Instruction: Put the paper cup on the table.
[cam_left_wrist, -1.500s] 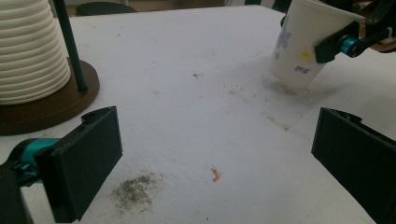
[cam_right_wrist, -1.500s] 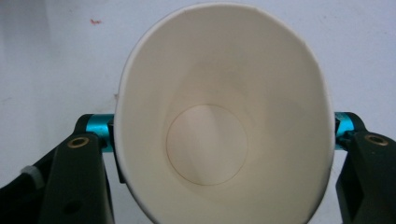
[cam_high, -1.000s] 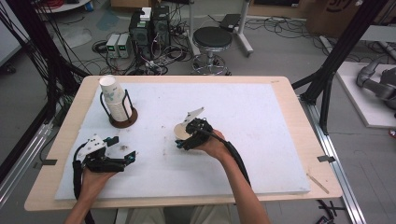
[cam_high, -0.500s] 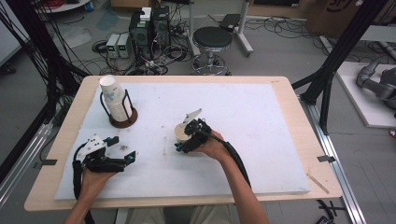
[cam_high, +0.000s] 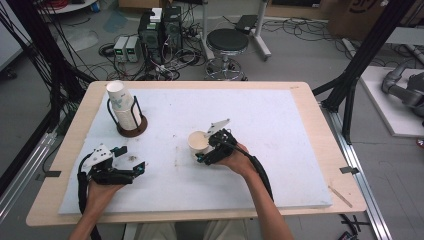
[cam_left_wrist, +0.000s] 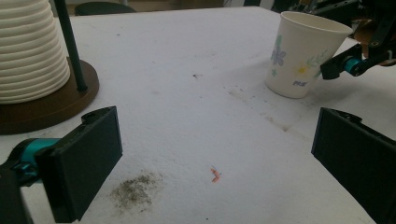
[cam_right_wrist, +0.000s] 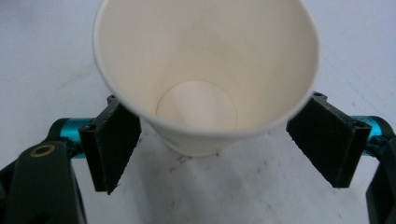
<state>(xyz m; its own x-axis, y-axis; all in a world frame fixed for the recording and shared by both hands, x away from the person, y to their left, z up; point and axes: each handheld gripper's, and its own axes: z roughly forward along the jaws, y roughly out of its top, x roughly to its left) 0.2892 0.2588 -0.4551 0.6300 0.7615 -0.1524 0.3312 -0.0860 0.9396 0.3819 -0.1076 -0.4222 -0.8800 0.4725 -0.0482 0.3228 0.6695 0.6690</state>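
Observation:
A white paper cup (cam_high: 199, 142) with a flower print stands upright near the middle of the white mat (cam_high: 280, 130). My right gripper (cam_high: 206, 146) sits around it from the near right, open. In the right gripper view the cup (cam_right_wrist: 205, 70) is between the two black pads (cam_right_wrist: 329, 140), with a gap on the right side. My left gripper (cam_high: 131, 159) rests open at the mat's near left with nothing between its jaws. From the left gripper (cam_left_wrist: 215, 154) the cup (cam_left_wrist: 301, 56) stands farther off at upper right.
A stack of paper cups (cam_high: 122, 107) sits in a black wire holder on a round brown base (cam_high: 132, 127) at the far left; the stack (cam_left_wrist: 28, 51) is close to the left gripper. The wooden table edge (cam_high: 320, 125) borders the mat.

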